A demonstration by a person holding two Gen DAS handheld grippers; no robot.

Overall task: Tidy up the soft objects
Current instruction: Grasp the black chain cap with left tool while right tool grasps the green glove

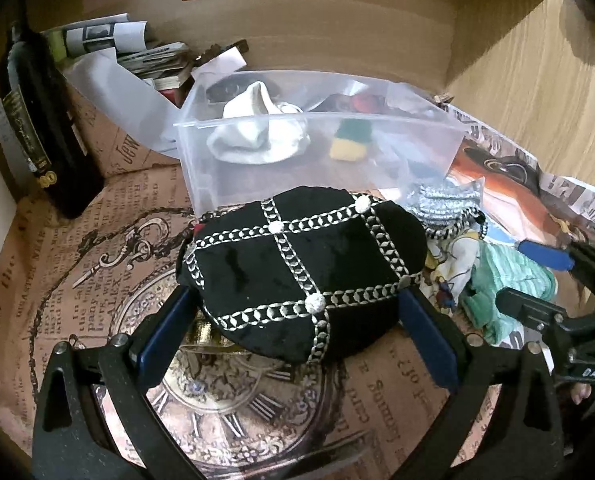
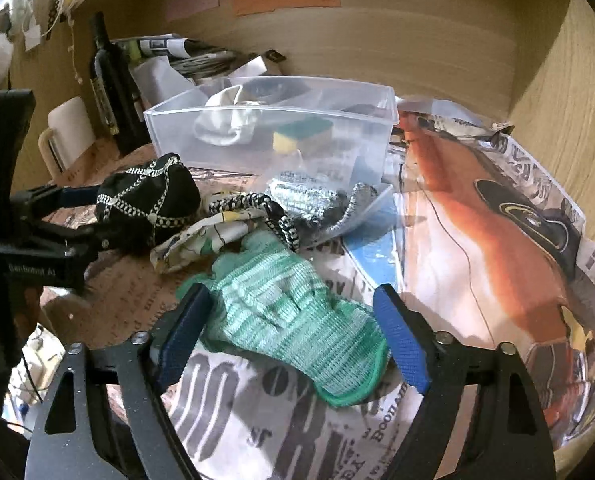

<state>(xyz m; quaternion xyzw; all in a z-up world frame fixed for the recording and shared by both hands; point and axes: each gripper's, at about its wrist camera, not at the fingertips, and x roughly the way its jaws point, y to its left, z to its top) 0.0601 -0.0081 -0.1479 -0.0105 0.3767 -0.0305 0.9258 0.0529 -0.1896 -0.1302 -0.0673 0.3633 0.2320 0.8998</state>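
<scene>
Your left gripper [image 1: 297, 300] is straddling the black pouch [image 1: 301, 276], its jaws touching both sides of it on the printed paper [image 1: 57, 280]. Your right gripper [image 2: 293, 336] is spread around the green glove [image 2: 293, 320], its right pad apart from the glove. Beyond both, the clear bin [image 2: 377, 136] is holding a white sock [image 2: 225, 120] and a sponge [image 2: 301, 134].
</scene>
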